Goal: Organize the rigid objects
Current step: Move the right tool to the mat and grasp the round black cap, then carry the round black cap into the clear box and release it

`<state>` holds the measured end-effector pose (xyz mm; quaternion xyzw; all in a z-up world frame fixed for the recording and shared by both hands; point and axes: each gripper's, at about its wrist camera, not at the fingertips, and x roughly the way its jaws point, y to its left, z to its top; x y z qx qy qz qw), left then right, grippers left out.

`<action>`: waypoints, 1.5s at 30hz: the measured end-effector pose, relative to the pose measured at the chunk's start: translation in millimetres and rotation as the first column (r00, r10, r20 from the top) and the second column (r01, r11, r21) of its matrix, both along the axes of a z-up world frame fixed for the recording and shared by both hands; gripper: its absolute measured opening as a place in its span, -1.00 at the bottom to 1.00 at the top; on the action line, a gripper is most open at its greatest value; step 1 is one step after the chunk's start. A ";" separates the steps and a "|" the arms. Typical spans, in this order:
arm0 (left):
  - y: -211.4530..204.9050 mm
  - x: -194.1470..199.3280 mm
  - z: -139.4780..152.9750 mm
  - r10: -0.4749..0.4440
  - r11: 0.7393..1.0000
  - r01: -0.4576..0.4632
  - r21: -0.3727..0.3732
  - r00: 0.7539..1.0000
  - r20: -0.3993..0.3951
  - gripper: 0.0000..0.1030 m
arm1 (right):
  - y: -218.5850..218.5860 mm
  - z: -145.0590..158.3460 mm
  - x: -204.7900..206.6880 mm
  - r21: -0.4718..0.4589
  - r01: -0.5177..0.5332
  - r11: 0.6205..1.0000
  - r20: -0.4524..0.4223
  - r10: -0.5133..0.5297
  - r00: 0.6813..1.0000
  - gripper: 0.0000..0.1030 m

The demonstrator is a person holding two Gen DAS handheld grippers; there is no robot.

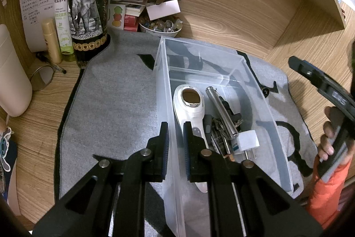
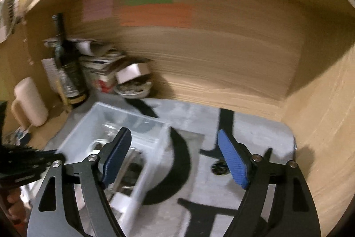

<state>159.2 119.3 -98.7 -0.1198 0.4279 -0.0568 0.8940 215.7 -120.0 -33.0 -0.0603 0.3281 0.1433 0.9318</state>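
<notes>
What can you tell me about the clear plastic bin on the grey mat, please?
The clear plastic bin is a long, open-topped rectangular box of see-through plastic, standing upright on the grey mat. Inside lie a white handheld device, a silver metal cylinder, a white plug adapter and some keys. The left hand-held gripper is shut on its near left wall, one finger inside, one outside.

A clear plastic bin (image 1: 221,72) lay on the grey mat. Inside lay a white handheld device (image 1: 190,108), a steel cylinder (image 1: 220,112) at its 3 o'clock, keys (image 1: 218,132) and a white plug (image 1: 248,141).
</notes>
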 end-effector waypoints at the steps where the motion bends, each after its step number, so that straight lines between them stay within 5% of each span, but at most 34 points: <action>1: -0.1 0.1 0.0 0.000 1.000 0.000 0.002 1.000 0.000 -0.80 | -5.3 -3.5 4.9 0.003 0.020 1.000 -0.010 -0.020 1.000 0.52; 16: 0.9 0.1 -0.1 -0.001 1.000 0.001 0.002 1.000 -0.001 -0.80 | -47.9 -84.3 62.6 -0.051 0.181 0.982 -0.223 -0.188 0.957 0.45; 22: 0.9 -0.1 0.0 -0.001 1.000 0.001 0.002 1.000 -0.001 -0.80 | -49.9 -108.4 68.9 -0.062 0.165 0.984 -0.314 -0.176 0.933 0.07; 25: 0.8 -0.1 0.0 -0.001 1.000 0.001 0.003 1.000 -0.001 -0.80 | -50.0 -113.6 69.3 -0.051 0.147 0.988 -0.346 -0.156 0.925 -0.41; 33: 0.6 -0.1 0.1 -0.001 1.000 0.001 0.003 1.000 -0.001 -0.80 | -45.8 -100.6 57.0 -0.053 0.127 0.991 -0.298 -0.137 0.945 -0.41; 45: 1.5 -0.2 0.3 0.000 1.000 0.000 0.002 1.000 -0.002 -0.80 | -20.0 -38.4 19.3 -0.004 0.019 1.000 -0.149 -0.019 0.989 -0.40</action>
